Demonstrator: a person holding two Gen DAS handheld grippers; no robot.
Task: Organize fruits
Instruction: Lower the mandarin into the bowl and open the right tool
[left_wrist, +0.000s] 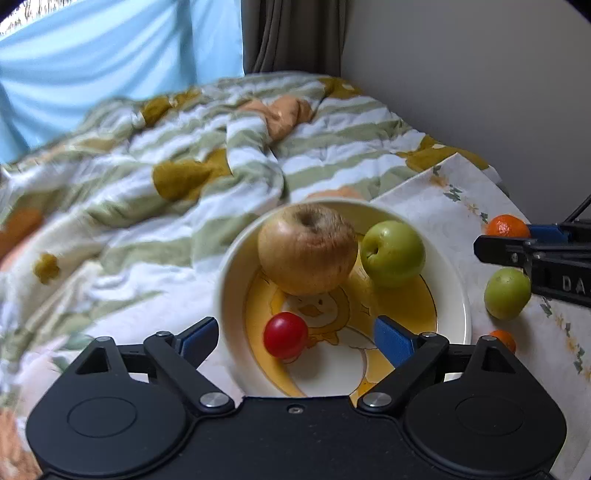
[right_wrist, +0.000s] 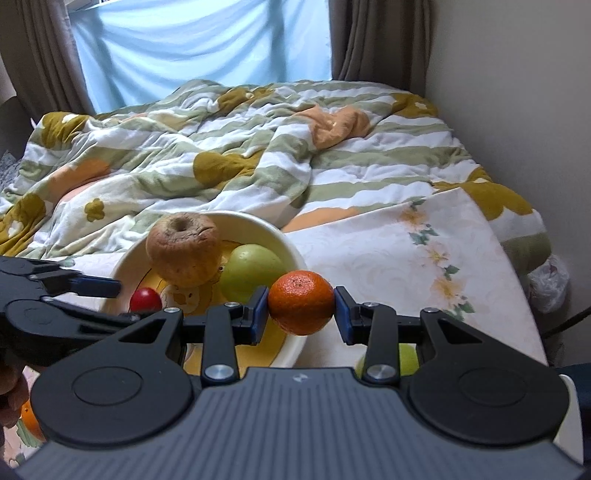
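A cream bowl (left_wrist: 458, 295) with a yellow duck picture holds a brown wrinkled apple (left_wrist: 306, 249), a green apple (left_wrist: 393, 253) and a small red fruit (left_wrist: 285, 335). My left gripper (left_wrist: 295, 338) is open above the bowl, its blue pads on either side of the red fruit without touching it. My right gripper (right_wrist: 301, 312) is shut on an orange tangerine (right_wrist: 301, 306), held just right of the bowl (right_wrist: 280, 236). It also shows at the right in the left wrist view (left_wrist: 508, 226). A second green fruit (left_wrist: 506, 293) and another tangerine (left_wrist: 504, 339) lie on the table.
The bowl stands on a floral white tablecloth (right_wrist: 388, 251). A rumpled striped quilt (right_wrist: 221, 155) covers the bed behind. A wall (right_wrist: 517, 92) is on the right, and a blue-lit window with curtains (right_wrist: 203, 44) at the back.
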